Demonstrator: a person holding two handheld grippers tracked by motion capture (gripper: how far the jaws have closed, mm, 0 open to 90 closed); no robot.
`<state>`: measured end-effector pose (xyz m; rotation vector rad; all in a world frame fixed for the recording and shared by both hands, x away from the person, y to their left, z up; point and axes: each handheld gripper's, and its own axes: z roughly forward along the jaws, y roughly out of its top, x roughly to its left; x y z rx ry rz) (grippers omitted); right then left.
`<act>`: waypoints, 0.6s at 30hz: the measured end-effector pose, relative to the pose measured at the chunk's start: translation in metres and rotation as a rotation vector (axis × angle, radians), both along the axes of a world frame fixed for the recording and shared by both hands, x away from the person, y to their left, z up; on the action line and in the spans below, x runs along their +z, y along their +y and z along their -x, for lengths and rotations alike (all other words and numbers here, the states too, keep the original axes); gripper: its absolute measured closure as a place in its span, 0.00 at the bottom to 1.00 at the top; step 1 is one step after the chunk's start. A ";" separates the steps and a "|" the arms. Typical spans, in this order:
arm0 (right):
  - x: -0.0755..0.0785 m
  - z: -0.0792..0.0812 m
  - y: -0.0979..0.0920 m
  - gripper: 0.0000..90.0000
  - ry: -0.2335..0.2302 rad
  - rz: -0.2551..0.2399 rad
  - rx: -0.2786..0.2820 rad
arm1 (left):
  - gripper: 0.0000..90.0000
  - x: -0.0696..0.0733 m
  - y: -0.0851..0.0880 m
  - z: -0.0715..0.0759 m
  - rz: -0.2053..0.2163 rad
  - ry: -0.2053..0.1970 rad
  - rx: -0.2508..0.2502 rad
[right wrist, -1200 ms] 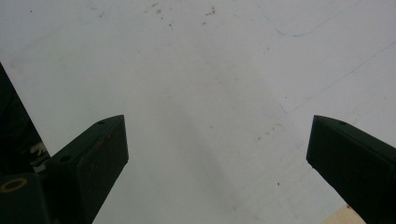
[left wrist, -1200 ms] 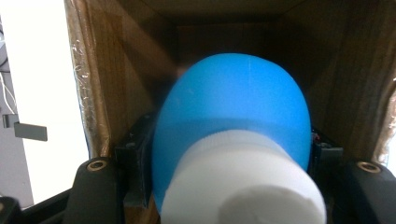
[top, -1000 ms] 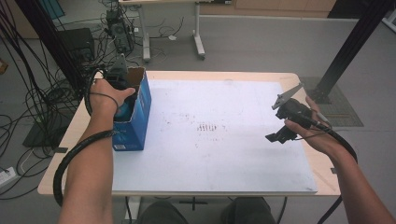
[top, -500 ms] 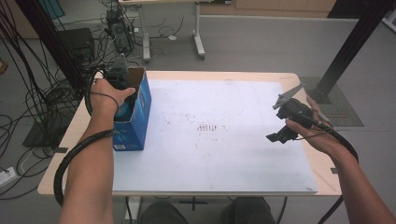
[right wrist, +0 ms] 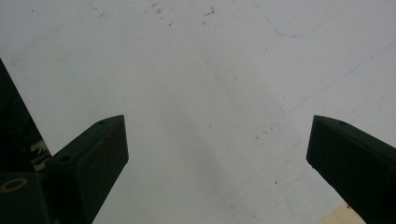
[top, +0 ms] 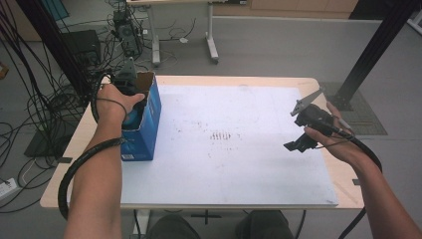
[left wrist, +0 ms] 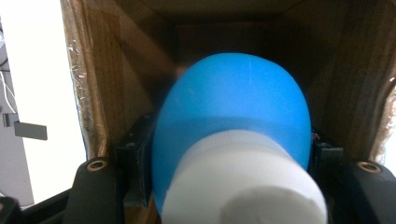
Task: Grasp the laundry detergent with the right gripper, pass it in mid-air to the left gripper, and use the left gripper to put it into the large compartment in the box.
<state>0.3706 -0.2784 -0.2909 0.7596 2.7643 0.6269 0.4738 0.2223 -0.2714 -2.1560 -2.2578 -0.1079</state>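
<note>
Blue bottle (left wrist: 233, 116) clamped by left gripper (top: 130, 94) inside box (top: 152, 119), walls close

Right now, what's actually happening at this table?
A person works with a gripper in each hand. The left gripper reaches down into an open blue cardboard box at the table's left edge, and its fingers are clamped on a blue bottle with a white cap inside the box. The right gripper hovers over the white table top at the right side, fingers spread wide with nothing between them.
</note>
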 end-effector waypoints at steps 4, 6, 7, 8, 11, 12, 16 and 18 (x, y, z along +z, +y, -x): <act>0.000 0.000 -0.001 0.06 0.000 0.002 0.001 | 0.39 0.000 0.000 0.000 -0.001 0.000 -0.001; 0.000 0.000 -0.001 0.06 -0.001 0.002 0.001 | 0.39 0.000 0.000 0.000 -0.001 -0.001 -0.001; 0.000 0.000 -0.001 0.06 -0.001 0.002 0.001 | 0.39 0.000 0.000 0.000 -0.001 -0.001 -0.001; 0.001 0.000 0.000 0.06 -0.002 0.001 0.000 | 0.39 0.000 0.000 0.000 -0.001 -0.002 0.000; 0.001 0.000 0.000 0.06 -0.003 0.001 0.001 | 0.39 0.000 -0.001 0.000 -0.003 -0.003 -0.002; 0.000 0.000 0.001 0.06 -0.001 0.000 0.002 | 0.39 0.000 -0.001 0.000 -0.003 -0.003 -0.002; 0.000 0.000 0.002 0.06 -0.001 0.000 0.004 | 0.39 0.000 -0.001 0.000 -0.002 -0.003 -0.002; 0.000 0.000 0.002 0.06 -0.001 -0.001 0.005 | 0.39 0.000 0.000 0.000 -0.002 -0.002 -0.001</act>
